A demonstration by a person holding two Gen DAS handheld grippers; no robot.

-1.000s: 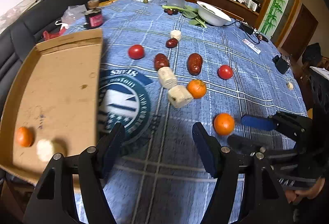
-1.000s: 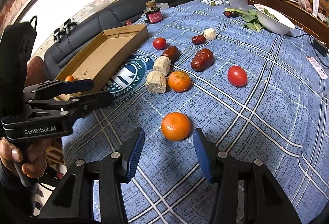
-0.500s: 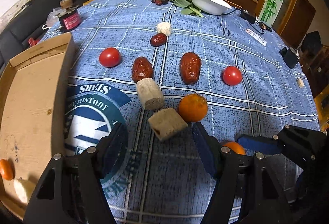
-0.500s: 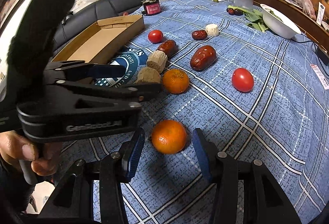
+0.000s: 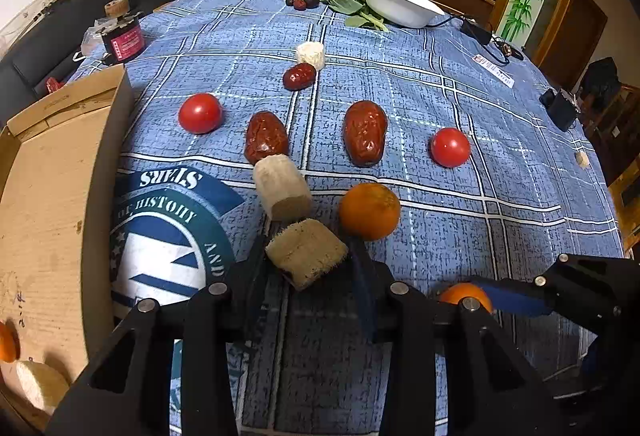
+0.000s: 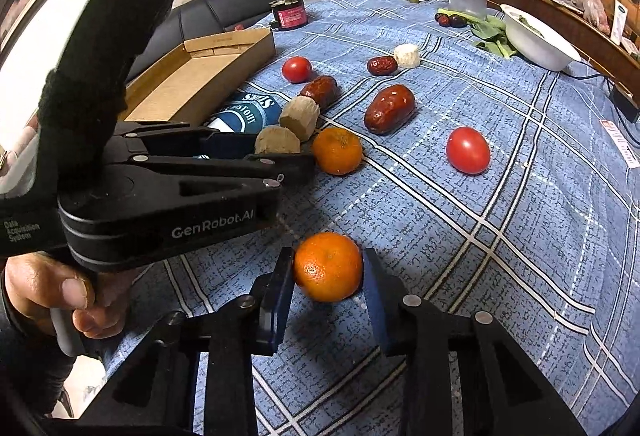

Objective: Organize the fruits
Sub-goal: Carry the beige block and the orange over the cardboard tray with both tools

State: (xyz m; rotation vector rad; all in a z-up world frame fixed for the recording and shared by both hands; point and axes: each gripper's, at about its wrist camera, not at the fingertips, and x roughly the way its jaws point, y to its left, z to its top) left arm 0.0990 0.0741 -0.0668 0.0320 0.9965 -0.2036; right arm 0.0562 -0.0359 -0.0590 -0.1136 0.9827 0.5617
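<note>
In the cardboard box (image 5: 48,220), a tangerine (image 5: 6,342).

Left tool (image 5: 306,268) moved in, closing around beige chunk (image 5: 306,254), right tool (image 6: 326,286) clamped on orange (image 6: 328,267)

The right gripper (image 6: 327,296) has its jaws clamped on a mandarin (image 6: 328,266) over the blue checked desk (image 6: 500,236). Beyond the mandarin, the left gripper (image 6: 256,149) is closing its jaws around a tan cylinder (image 6: 277,141).
</note>
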